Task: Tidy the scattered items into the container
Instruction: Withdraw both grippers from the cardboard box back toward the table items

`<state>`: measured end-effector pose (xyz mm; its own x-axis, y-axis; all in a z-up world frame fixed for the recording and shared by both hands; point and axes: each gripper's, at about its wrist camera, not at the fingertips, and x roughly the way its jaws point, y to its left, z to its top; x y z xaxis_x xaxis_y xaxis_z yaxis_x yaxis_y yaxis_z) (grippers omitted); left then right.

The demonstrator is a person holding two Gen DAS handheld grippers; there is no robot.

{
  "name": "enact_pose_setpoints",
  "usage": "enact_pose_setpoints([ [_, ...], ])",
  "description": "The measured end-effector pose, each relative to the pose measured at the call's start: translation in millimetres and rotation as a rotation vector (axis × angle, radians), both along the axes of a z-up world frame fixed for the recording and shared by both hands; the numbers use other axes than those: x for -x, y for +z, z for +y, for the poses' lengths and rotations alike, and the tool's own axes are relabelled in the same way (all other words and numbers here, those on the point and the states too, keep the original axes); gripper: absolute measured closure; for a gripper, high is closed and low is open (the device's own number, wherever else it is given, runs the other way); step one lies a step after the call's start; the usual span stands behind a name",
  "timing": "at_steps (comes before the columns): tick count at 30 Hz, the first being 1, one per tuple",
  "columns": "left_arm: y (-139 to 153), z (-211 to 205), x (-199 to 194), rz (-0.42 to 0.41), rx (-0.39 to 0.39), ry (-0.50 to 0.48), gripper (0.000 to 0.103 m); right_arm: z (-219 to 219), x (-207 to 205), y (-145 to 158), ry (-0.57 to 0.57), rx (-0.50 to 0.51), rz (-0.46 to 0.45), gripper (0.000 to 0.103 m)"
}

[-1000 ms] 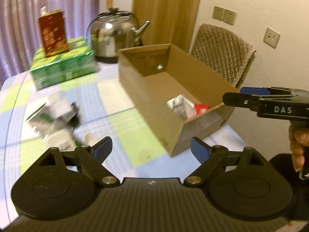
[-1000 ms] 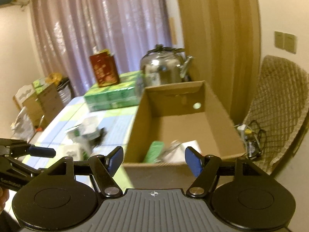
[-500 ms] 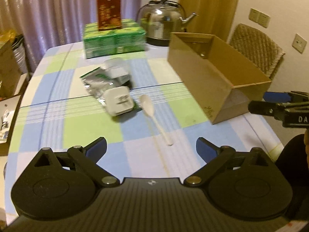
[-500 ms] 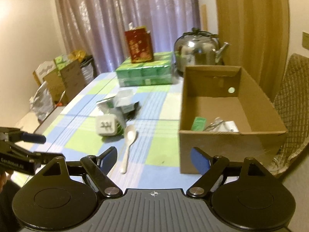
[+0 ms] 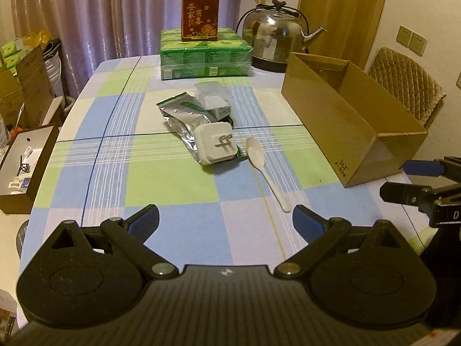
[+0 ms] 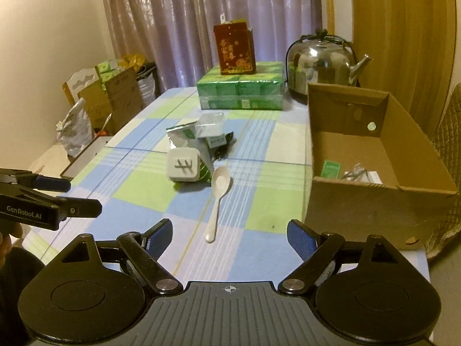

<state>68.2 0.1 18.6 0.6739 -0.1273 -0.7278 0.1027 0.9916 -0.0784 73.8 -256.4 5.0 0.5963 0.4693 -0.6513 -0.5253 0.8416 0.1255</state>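
Observation:
An open cardboard box (image 5: 331, 121) (image 6: 374, 204) stands at the table's right side; a green packet (image 6: 330, 168) and clear wrapping lie inside. Mid-table sits a pile: a white square charger (image 5: 216, 144) (image 6: 183, 165), a silver foil pouch (image 5: 181, 116) (image 6: 180, 132), a clear plastic box (image 5: 211, 95) (image 6: 209, 124). A white spoon (image 5: 263, 170) (image 6: 218, 199) lies beside them. My left gripper (image 5: 225, 219) (image 6: 66, 196) is open above the near table edge. My right gripper (image 6: 229, 232) (image 5: 403, 180) is open and empty too, near the box's front corner.
A steel kettle (image 5: 275, 40) (image 6: 321, 67), green tissue packs (image 5: 204, 54) (image 6: 240, 89) and a red carton (image 5: 200, 14) (image 6: 234, 49) stand at the far end. A padded chair (image 5: 403, 83) is behind the box. Boxes and bags (image 5: 26, 86) crowd the floor left of the table.
Both grippers have pulled back from the cardboard box toward the near table edge, and the left view swung left onto the pile. Both stay open and empty.

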Motion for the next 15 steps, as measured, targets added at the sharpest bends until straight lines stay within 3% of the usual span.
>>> enact_pose_setpoints([
  [15,-21,8,-20,0.033,-0.001,0.022,0.006,27,-19,-24,0.040,0.043,0.039,0.018],
])
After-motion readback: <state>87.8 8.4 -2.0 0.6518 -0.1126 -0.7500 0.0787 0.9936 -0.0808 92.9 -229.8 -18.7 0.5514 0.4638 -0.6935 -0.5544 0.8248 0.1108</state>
